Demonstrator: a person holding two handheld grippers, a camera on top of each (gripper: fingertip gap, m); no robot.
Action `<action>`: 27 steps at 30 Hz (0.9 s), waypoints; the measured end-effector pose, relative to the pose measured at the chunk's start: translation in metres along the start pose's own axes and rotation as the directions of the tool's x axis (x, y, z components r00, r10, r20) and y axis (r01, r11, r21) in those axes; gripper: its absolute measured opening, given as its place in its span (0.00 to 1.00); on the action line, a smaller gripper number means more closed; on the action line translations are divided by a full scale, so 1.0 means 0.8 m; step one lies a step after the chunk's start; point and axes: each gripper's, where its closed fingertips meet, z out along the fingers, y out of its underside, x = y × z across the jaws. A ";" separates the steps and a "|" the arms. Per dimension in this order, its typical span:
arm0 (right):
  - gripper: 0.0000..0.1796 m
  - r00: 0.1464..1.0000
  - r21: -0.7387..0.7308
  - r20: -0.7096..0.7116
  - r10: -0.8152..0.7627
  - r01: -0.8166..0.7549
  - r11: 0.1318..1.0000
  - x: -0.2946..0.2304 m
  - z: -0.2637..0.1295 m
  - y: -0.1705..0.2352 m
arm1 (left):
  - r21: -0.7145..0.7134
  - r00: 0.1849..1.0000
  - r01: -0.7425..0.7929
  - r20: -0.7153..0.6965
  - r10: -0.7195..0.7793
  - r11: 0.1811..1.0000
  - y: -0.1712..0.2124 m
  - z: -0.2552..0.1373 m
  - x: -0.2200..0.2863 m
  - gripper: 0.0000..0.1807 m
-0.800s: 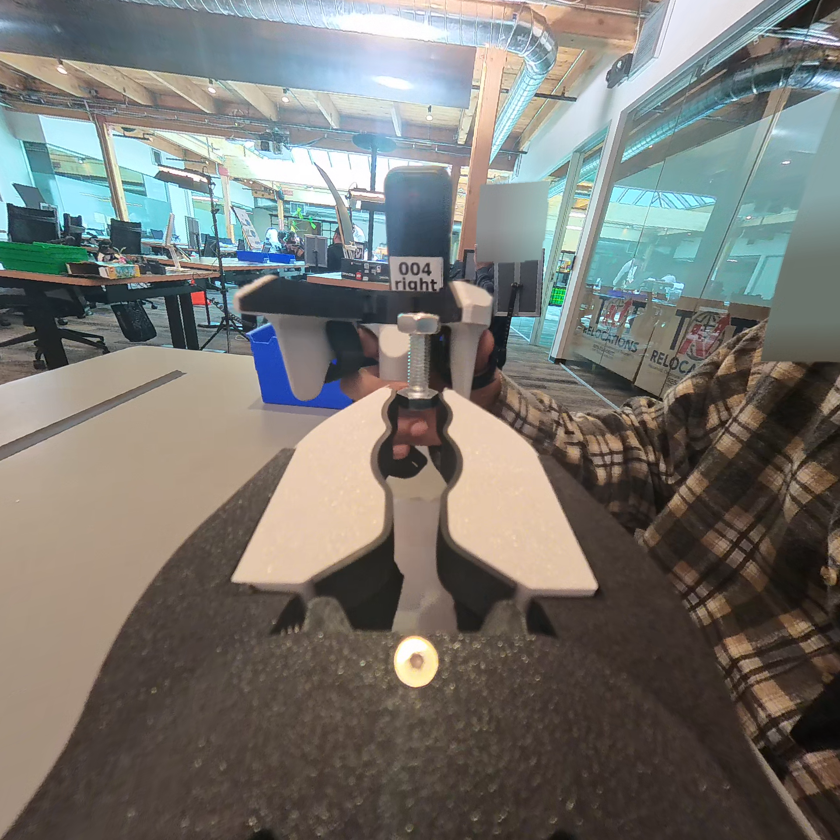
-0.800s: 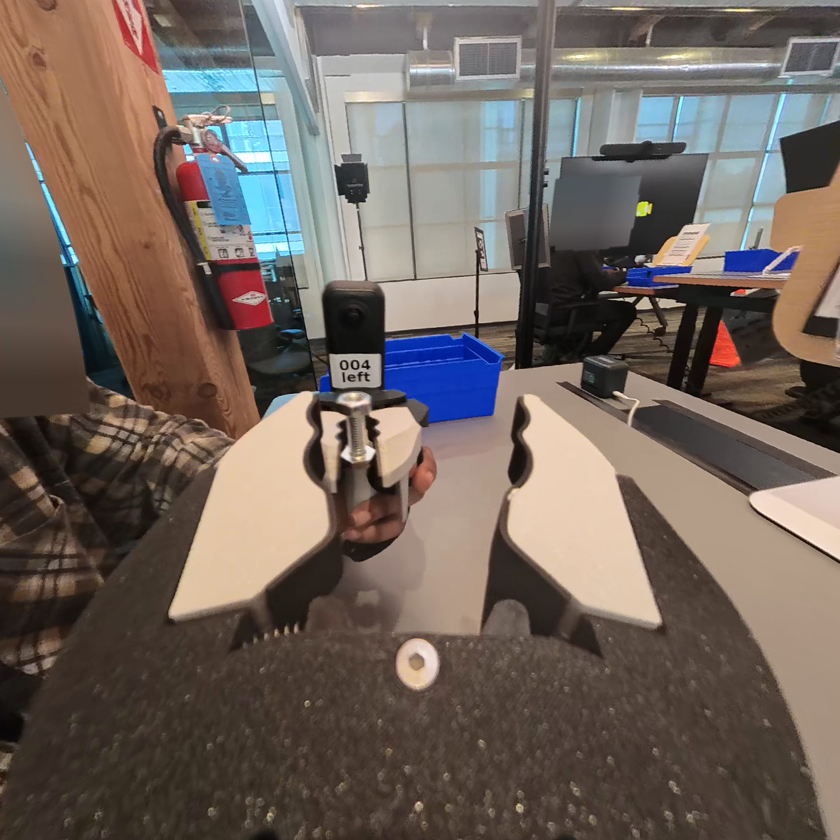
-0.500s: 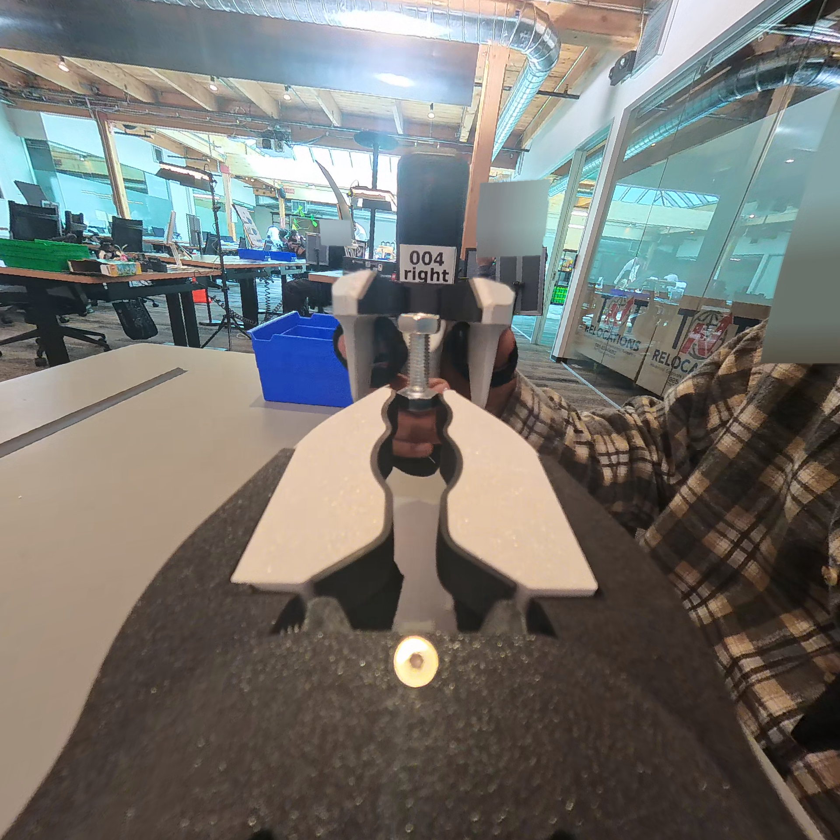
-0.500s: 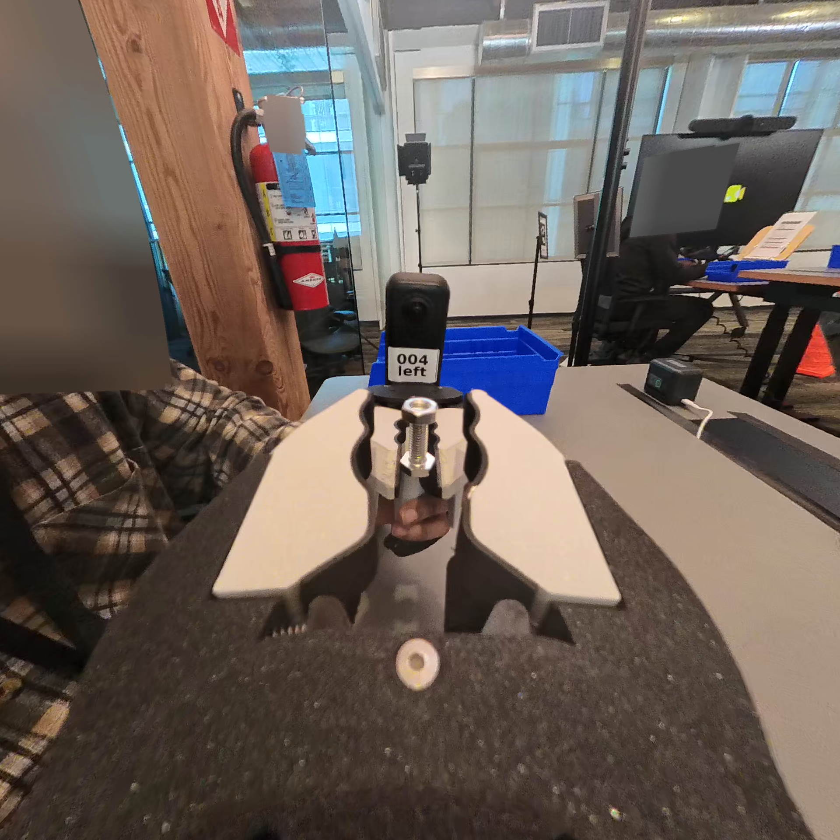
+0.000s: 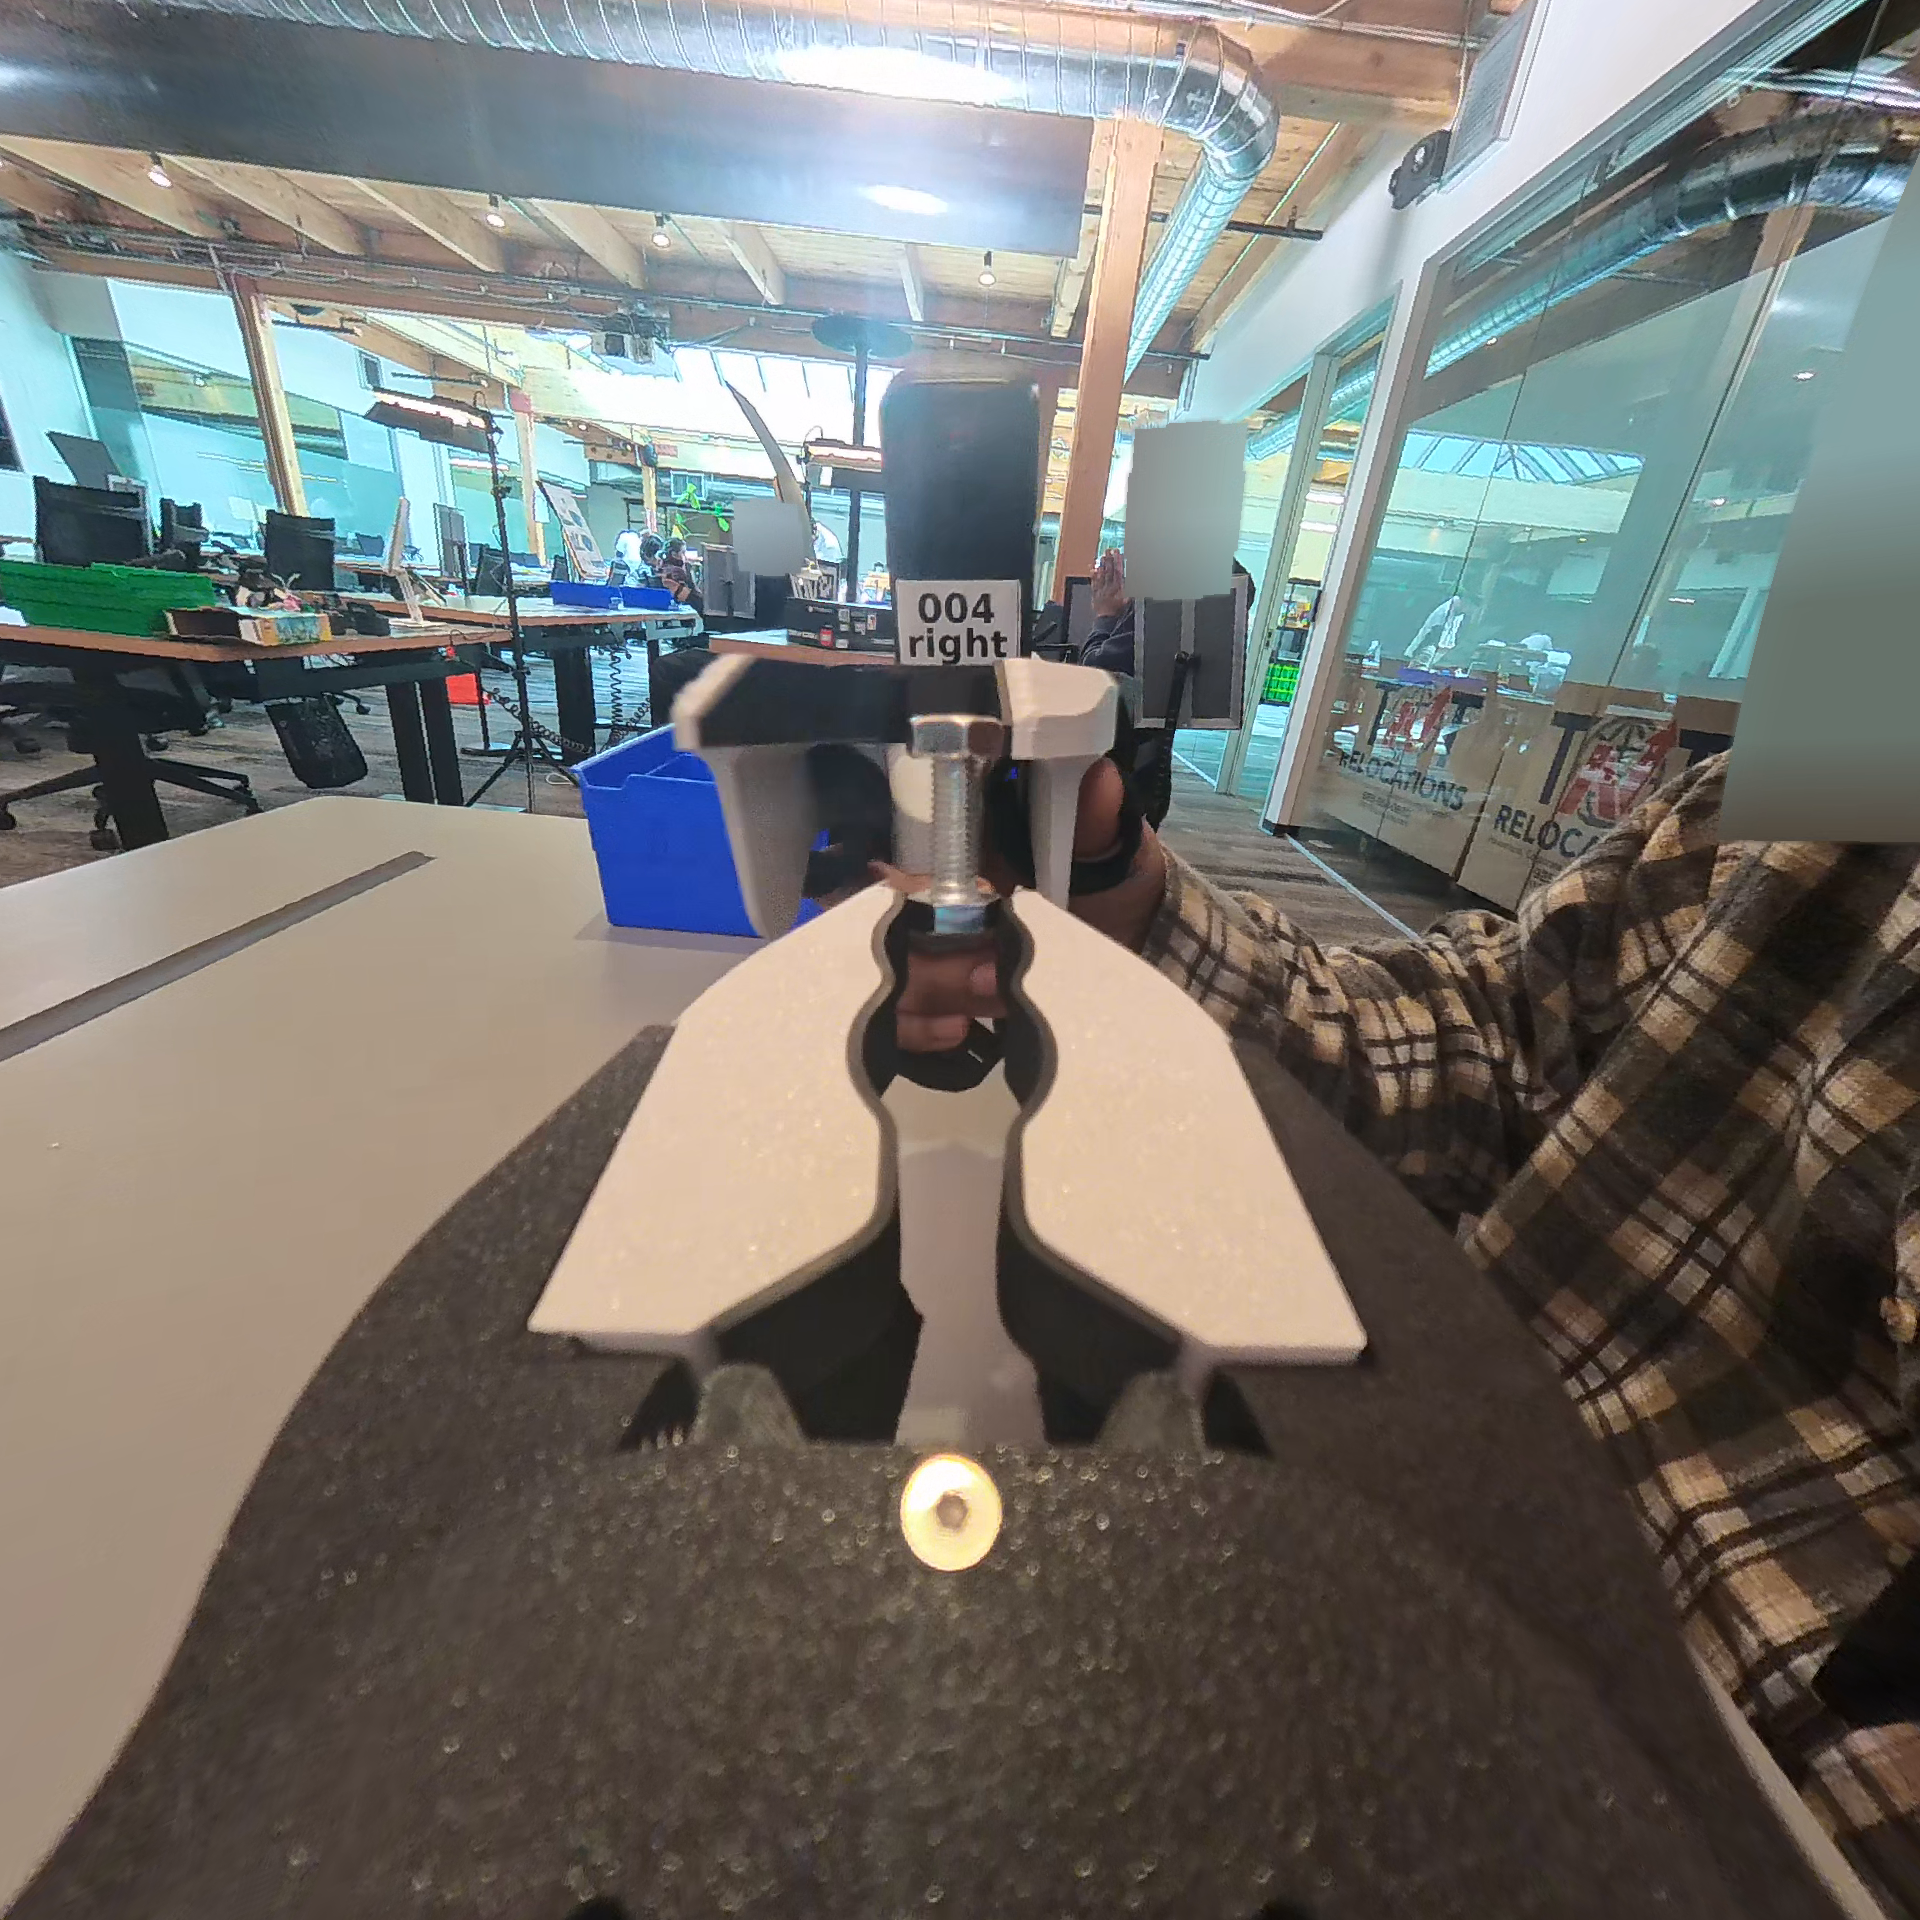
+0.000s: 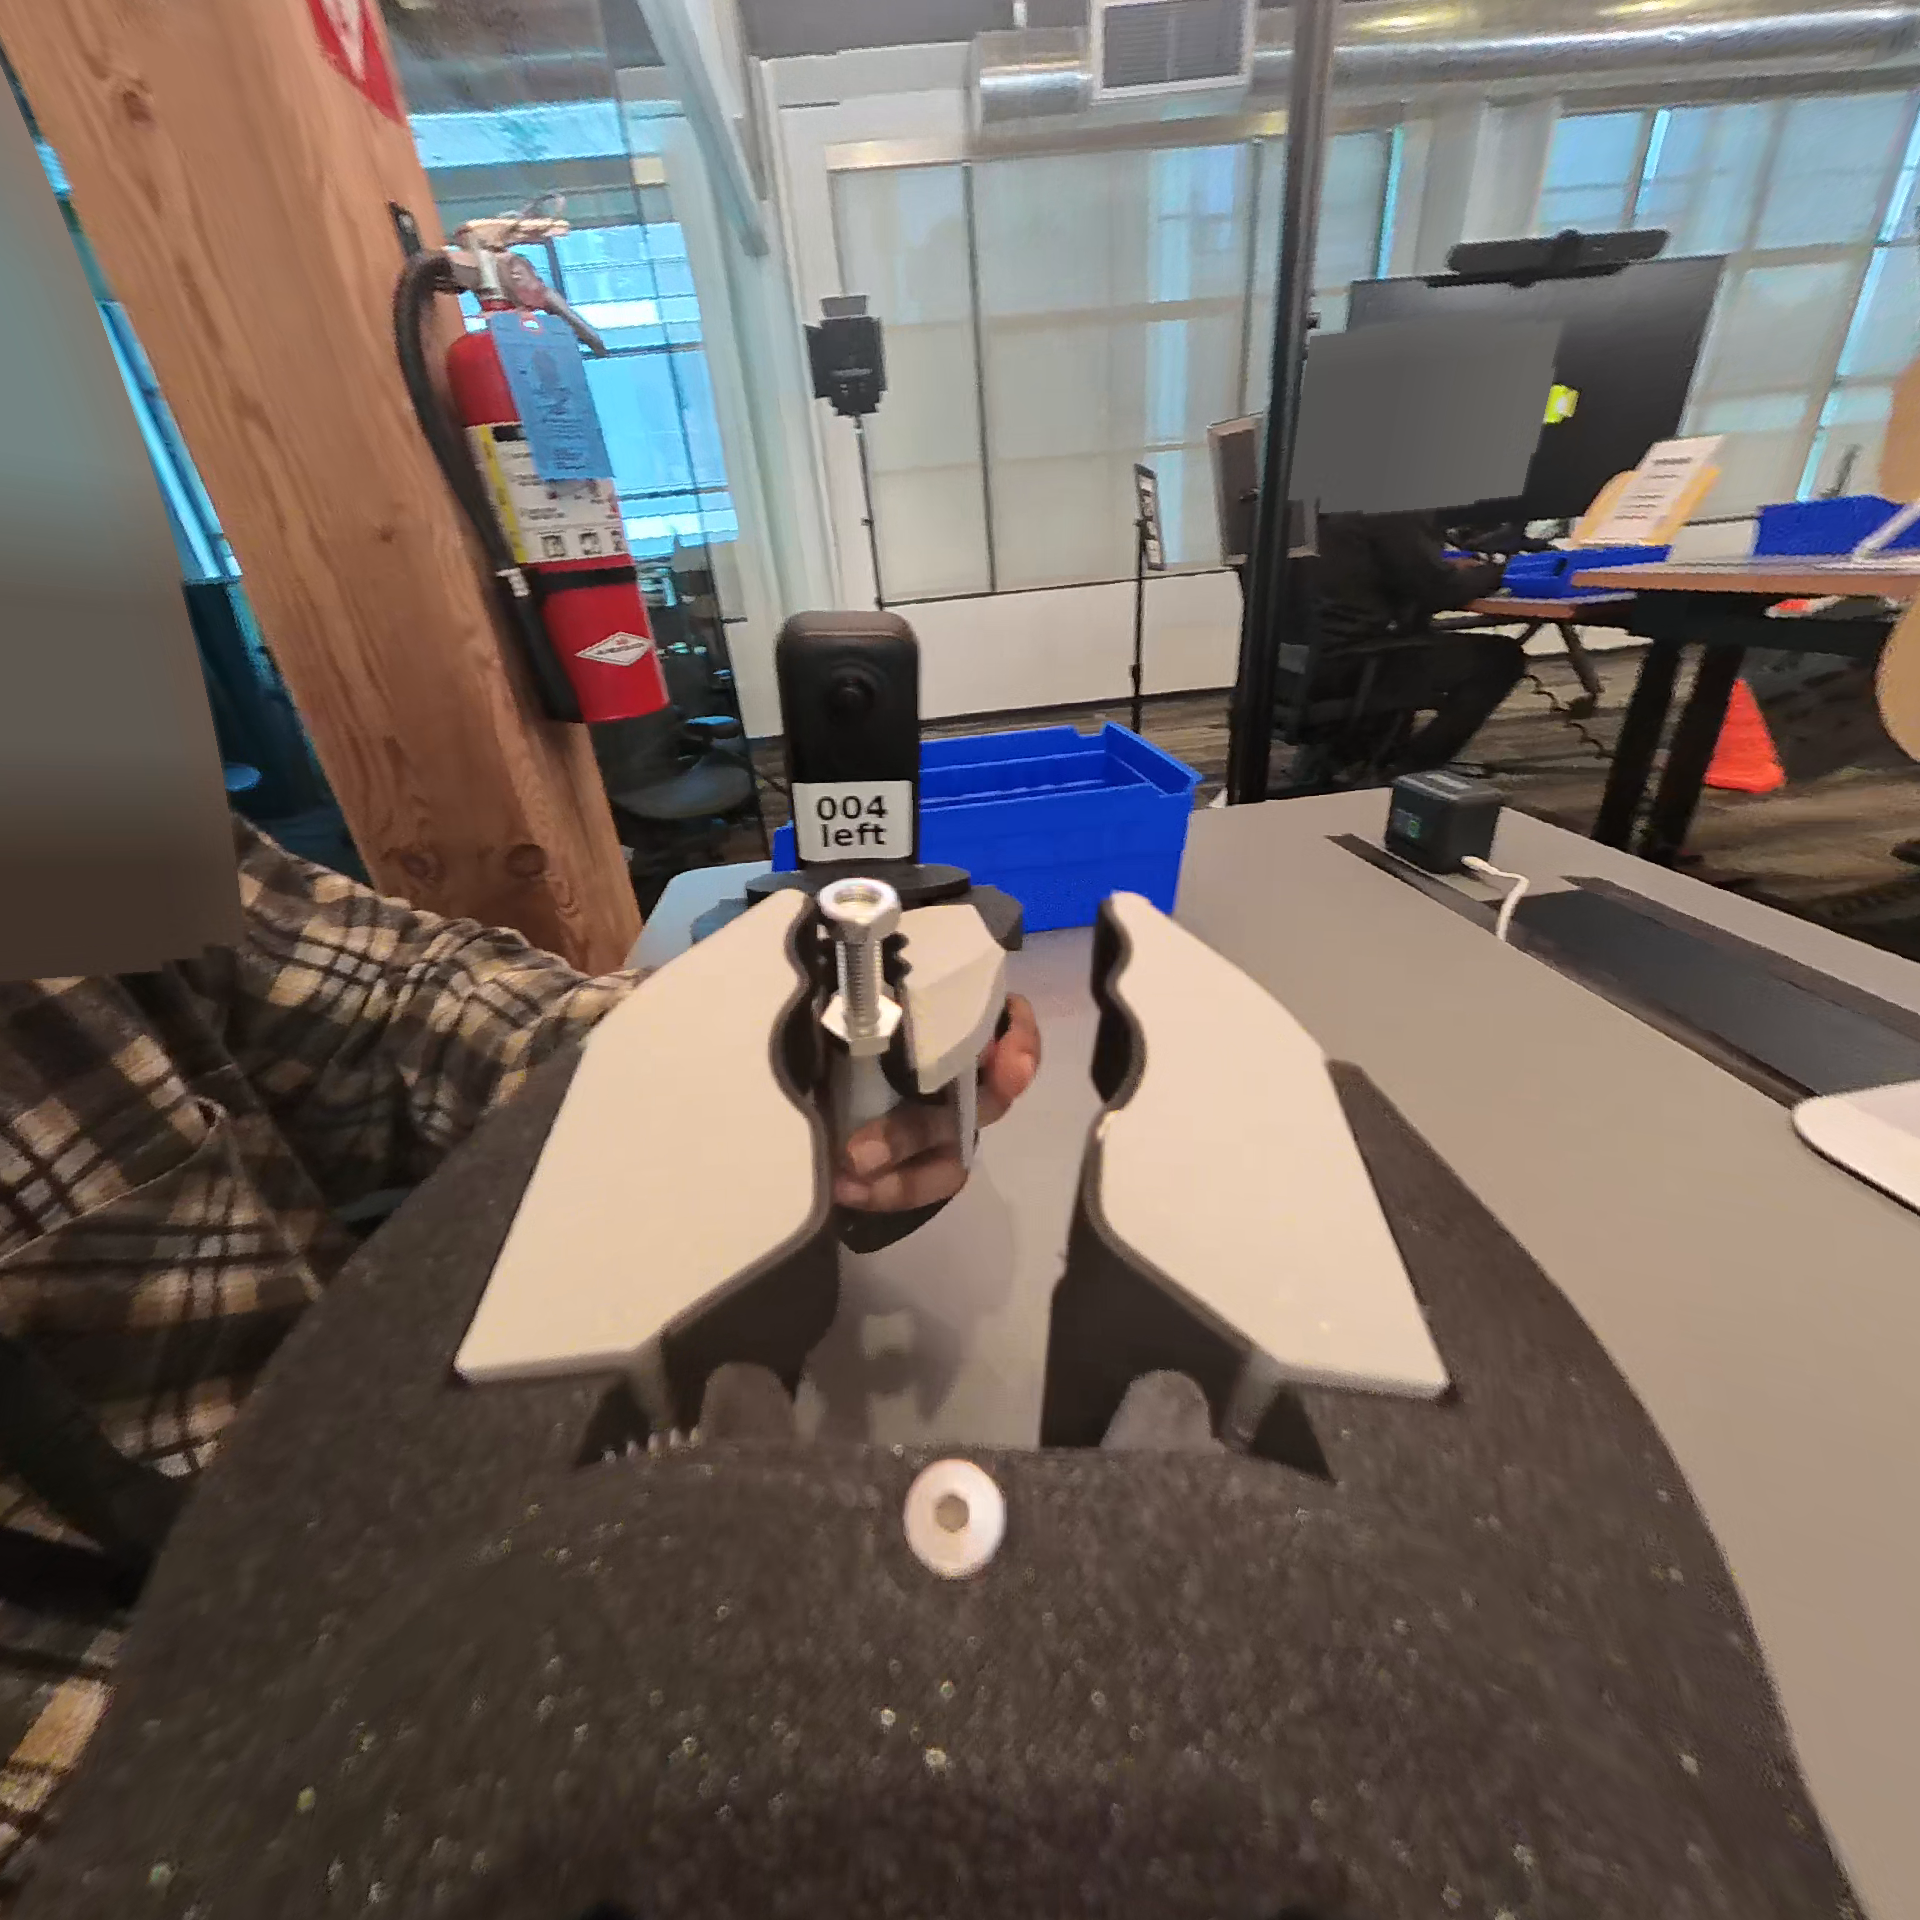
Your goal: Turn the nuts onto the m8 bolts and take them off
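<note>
A silver M8 bolt (image 5: 954, 821) stands upright with its hex head on top and a nut (image 5: 956, 894) low on the thread. My left gripper (image 5: 956, 920) is shut on the bolt's lower end at the nut and holds it above the table. The right wrist view shows the bolt (image 6: 858, 956), the nut (image 6: 860, 1023) and the left gripper (image 6: 868, 1049) facing me. My right gripper (image 6: 956, 935) is open and empty, with the bolt just inside its left finger. In the left wrist view the right gripper (image 5: 914, 821) straddles the bolt without touching it.
A blue bin (image 5: 665, 842) (image 6: 1049, 821) stands on the grey table (image 5: 260, 1039) behind the grippers. A plaid sleeve (image 5: 1558, 1143) is on one side. A small black device with a white cable (image 6: 1444, 821) sits by a dark strip (image 6: 1714, 977). A wooden post with a fire extinguisher (image 6: 561, 540) stands behind. The tips of both grippers are at nearly the same place.
The right gripper had narrowed around the bolt half a second ago. It has opened wide again and shifted sideways. The left gripper still holds the bolt in the same place.
</note>
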 end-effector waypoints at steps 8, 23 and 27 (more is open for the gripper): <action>0.32 0.999 0.008 -0.047 0.010 -0.010 1.000 0.013 -0.008 -0.001 | 0.019 1.000 -0.007 0.002 0.007 1.000 -0.005 -0.002 0.000 0.08; 0.35 1.000 0.046 -0.008 0.009 -0.009 0.999 0.004 -0.004 -0.009 | 0.025 1.000 -0.004 -0.003 0.004 1.000 -0.005 -0.002 0.001 0.08; 0.35 0.999 0.021 -0.031 0.010 -0.009 1.000 0.010 -0.003 -0.002 | 0.024 1.000 -0.004 -0.001 0.004 1.000 -0.005 -0.002 0.001 0.08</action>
